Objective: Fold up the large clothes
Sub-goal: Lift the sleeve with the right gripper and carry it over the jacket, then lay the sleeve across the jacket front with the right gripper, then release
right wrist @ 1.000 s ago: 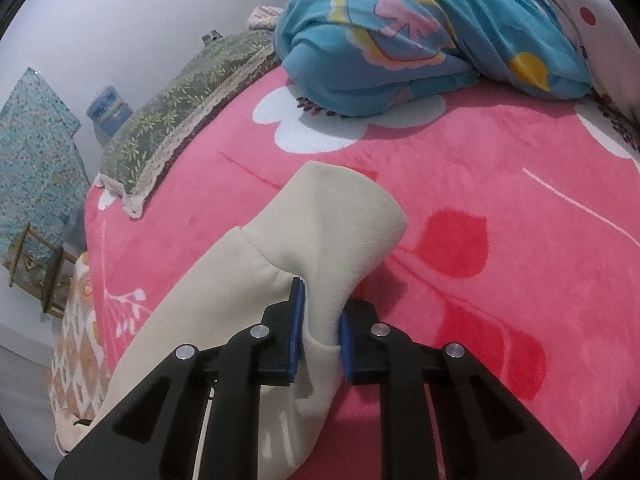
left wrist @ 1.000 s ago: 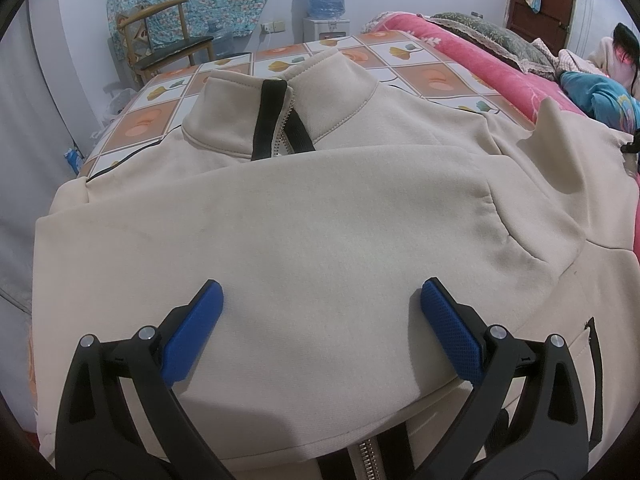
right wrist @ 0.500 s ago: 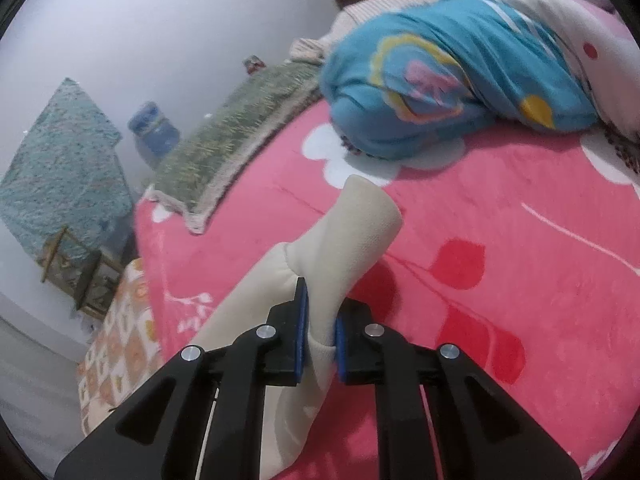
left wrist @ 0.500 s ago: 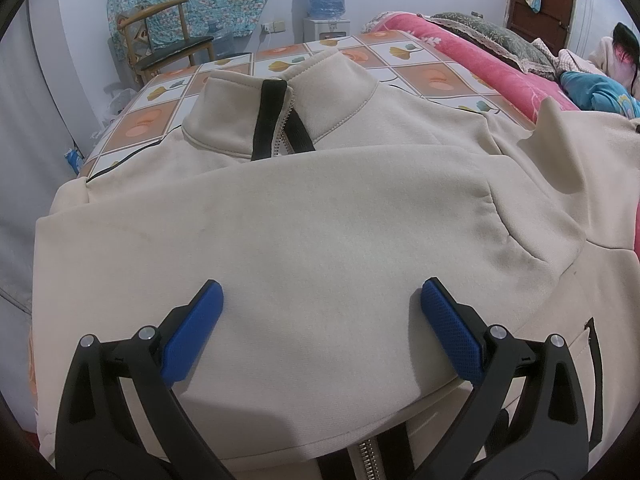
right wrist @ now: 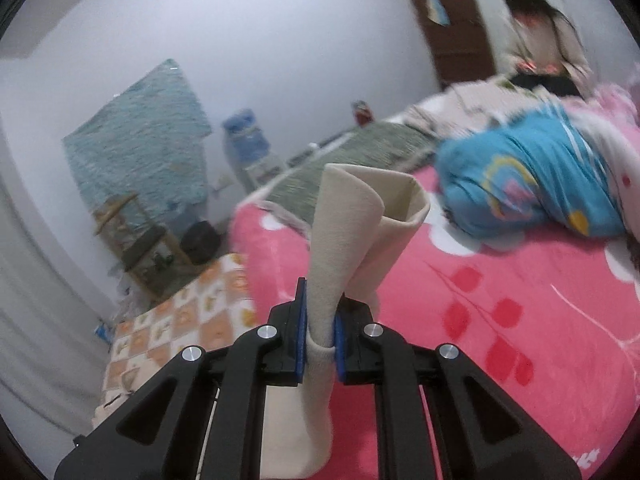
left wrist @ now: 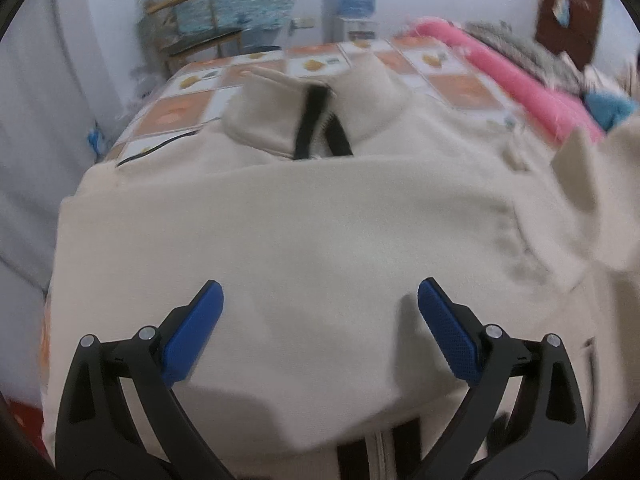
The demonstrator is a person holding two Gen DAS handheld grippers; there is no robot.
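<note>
Cream fleece zip-front jacket (left wrist: 320, 232) lies spread front-up on the bed, stand-up collar (left wrist: 316, 116) at the far end over the orange-and-white checked mat (left wrist: 180, 112), black zipper tape (left wrist: 308, 124) visible at the neck. 1 sleeve looks already folded across the chest.

Left gripper (left wrist: 320, 320): spread wide, blue pads apart, holding nothing, hovering low over the folded sleeve; contact with the cloth can't be told, frame is blurred.

Right gripper (right wrist: 320, 344): clamped on the cream ribbed sleeve cuff (right wrist: 360, 216), cuff sticking up above the jaws, raised over the pink plush blanket (right wrist: 500, 300). Blue patterned bundle of bedding (right wrist: 540, 184) sits beyond, well apart.

Step in hand, my read: folding the 2nd sleeve inward, cuff lifted off the blanket.

Next move likely: carry the cuff across to the jacket chest, lay it flat over the 1st sleeve, let go; left gripper can pin the body so it doesn't drag. Risk: the sleeve twists or bunches at the shoulder.
</note>
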